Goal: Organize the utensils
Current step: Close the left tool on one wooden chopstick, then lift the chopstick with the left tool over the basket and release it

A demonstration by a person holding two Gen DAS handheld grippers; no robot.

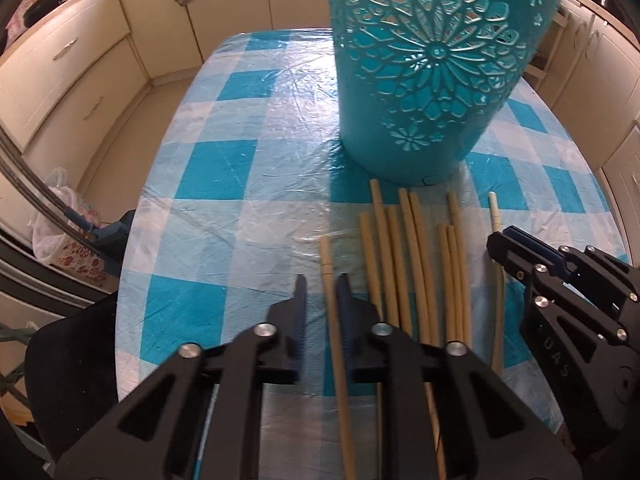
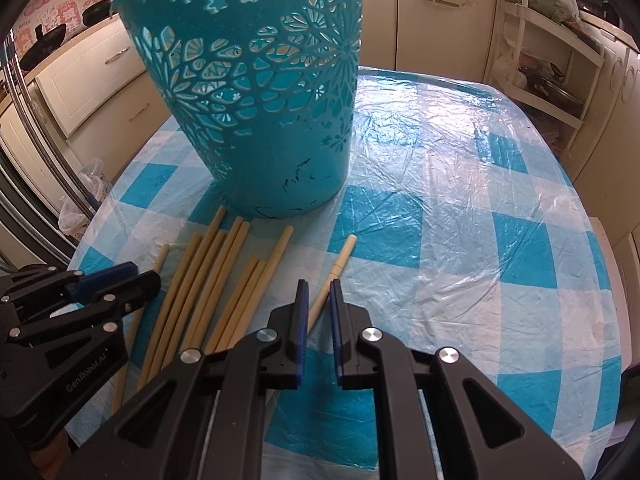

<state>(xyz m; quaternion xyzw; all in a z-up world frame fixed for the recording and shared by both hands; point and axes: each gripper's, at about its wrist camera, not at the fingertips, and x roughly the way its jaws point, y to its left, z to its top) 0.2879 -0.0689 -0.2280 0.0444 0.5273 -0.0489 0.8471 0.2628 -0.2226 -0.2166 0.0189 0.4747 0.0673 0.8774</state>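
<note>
A teal cut-out basket (image 1: 424, 68) stands upright on the checked tablecloth (image 1: 224, 168); it also shows in the right wrist view (image 2: 260, 92). Several bamboo chopsticks (image 1: 404, 252) lie side by side in front of it. My left gripper (image 1: 322, 286) is open, its jaws on either side of the leftmost chopstick (image 1: 330, 300) without pinching it. My right gripper (image 2: 319, 290) is open, its jaws on either side of the rightmost chopstick (image 2: 338, 264). The left gripper also shows in the right wrist view (image 2: 108, 284), and the right gripper in the left wrist view (image 1: 516, 244).
Cream kitchen cabinets (image 1: 80, 68) ring the table. A white shelf rack (image 2: 548, 64) stands at the back right. A plastic bag (image 1: 56, 216) sits on the floor to the left. The table's near edge is under my grippers.
</note>
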